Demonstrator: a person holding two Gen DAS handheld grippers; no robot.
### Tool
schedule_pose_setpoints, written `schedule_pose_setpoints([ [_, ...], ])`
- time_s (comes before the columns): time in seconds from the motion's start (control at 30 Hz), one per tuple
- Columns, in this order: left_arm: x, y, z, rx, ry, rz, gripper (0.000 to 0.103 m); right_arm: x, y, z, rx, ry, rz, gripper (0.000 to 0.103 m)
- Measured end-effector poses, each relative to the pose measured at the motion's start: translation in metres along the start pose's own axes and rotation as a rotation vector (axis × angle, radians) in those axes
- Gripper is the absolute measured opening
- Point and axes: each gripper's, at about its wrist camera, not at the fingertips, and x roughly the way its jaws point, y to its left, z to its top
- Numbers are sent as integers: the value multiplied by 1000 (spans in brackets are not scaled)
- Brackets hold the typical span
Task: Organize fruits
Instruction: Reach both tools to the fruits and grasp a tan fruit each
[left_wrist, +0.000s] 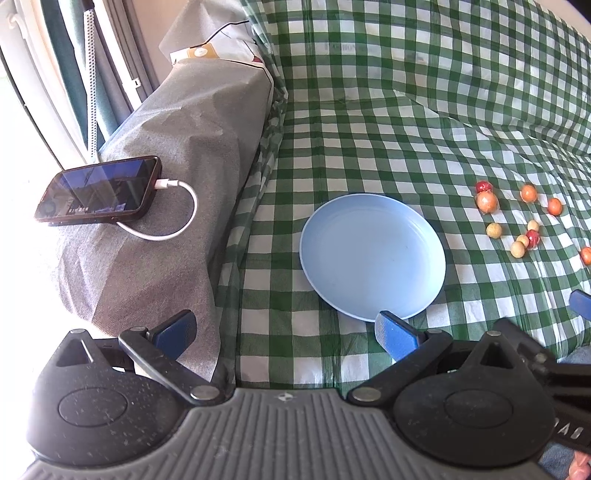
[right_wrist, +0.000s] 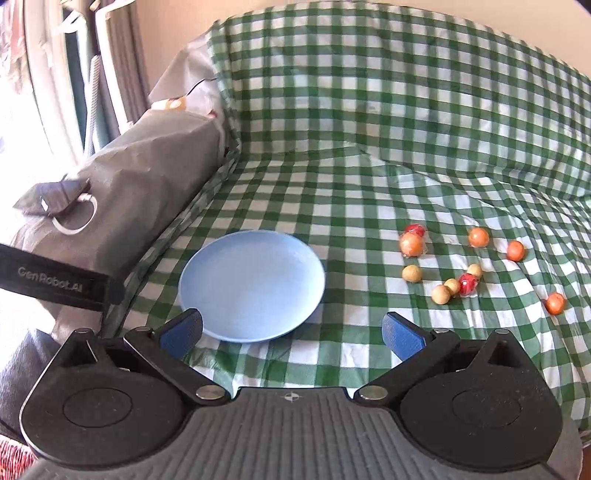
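Observation:
An empty light blue plate (left_wrist: 372, 254) (right_wrist: 252, 284) lies on the green checked cloth (left_wrist: 369, 122) (right_wrist: 351, 177). Several small fruits lie loose to its right: orange ones (left_wrist: 487, 202) (right_wrist: 411, 244), red ones (left_wrist: 532, 238) (right_wrist: 468, 283) and pale yellow ones (left_wrist: 494, 230) (right_wrist: 412, 273). My left gripper (left_wrist: 286, 332) is open and empty, near the plate's front edge and beside the grey armrest. My right gripper (right_wrist: 291, 332) is open and empty, just in front of the plate; its blue fingertip (left_wrist: 580, 301) shows in the left wrist view.
A grey covered armrest (left_wrist: 177, 155) (right_wrist: 147, 177) stands to the left, with a phone (left_wrist: 99, 195) on a white cable (left_wrist: 177, 218). The cloth rises over the backrest (right_wrist: 406, 74) behind. A window and curtains (left_wrist: 74, 55) are at far left.

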Motion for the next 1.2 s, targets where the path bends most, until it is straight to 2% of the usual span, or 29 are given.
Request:
schedule_pose_setpoints([
  [0.3,5,-36,22,48,-10,-35,103,-1,-40,-1,79,-59,-128,103],
  [0.57,31,-121,57,155,15,-125,103,-1,-122,-21,211,-78,-302,103],
  [0.8,89,-206,86,227,57,-216,103,26,-205,-32,316,-58,-411,102],
  [0.87,114,-227,92,247,87,-252,103,41,-231,-33,340,-49,-465,102],
  [0.97,152,-255,98,272,141,-261,103,68,-272,-32,401,-18,-528,102],
  [1.07,178,-275,103,308,164,-263,103,92,-294,-31,441,18,-434,98],
  [1.2,204,-295,108,367,177,-252,103,123,-277,-32,369,66,-317,98],
])
